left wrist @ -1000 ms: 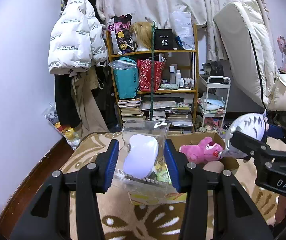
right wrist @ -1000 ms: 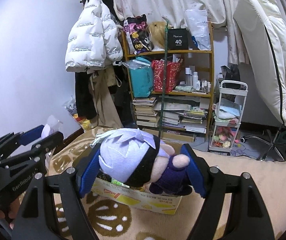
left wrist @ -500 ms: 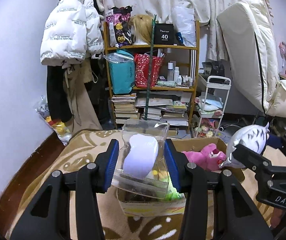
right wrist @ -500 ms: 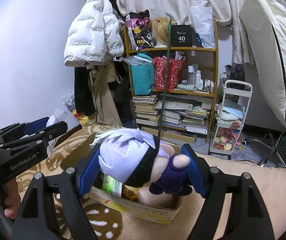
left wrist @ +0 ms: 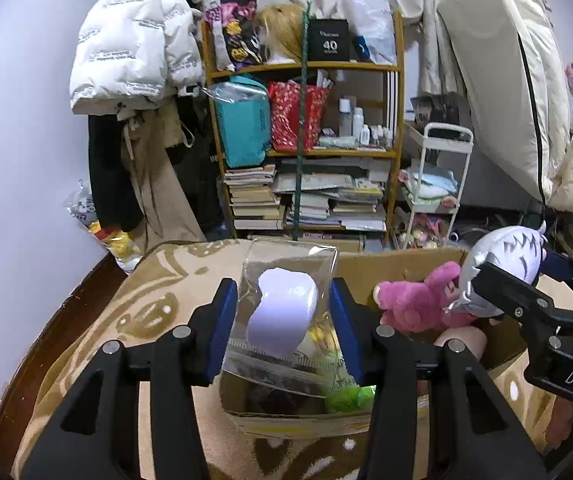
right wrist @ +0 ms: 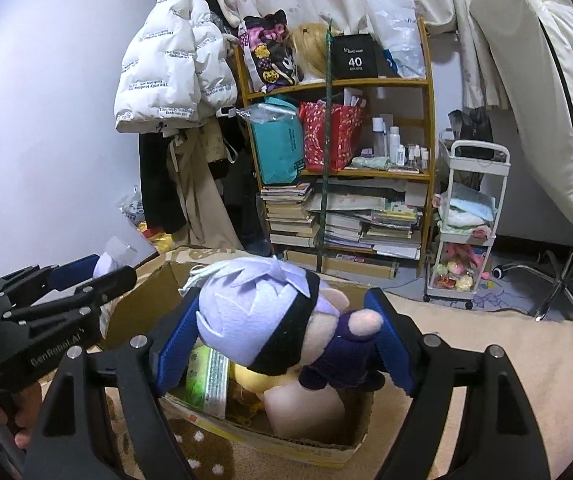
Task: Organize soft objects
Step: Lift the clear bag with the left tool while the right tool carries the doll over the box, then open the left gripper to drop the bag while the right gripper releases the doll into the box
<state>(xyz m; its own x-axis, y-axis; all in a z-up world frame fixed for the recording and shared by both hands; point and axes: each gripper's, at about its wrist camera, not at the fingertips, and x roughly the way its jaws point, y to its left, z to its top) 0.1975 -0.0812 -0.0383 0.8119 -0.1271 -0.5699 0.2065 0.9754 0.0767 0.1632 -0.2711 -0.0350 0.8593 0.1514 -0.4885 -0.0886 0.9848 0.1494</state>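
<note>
My left gripper is shut on a clear plastic pouch with a white soft pad inside, held over the left end of an open cardboard box. My right gripper is shut on a plush doll with lavender hair, black blindfold and purple body, held above the same box. The box holds a pink plush bear, a green packet, a yellow plush and a pink cushion. The doll also shows in the left wrist view.
The box sits on a tan patterned blanket. Behind stand a cluttered wooden bookshelf, a white trolley, hanging coats with a white puffer jacket, and an upright mattress at right.
Both grippers have moved forward and lower over the box; more of the box interior shows. Both still hold their items.
</note>
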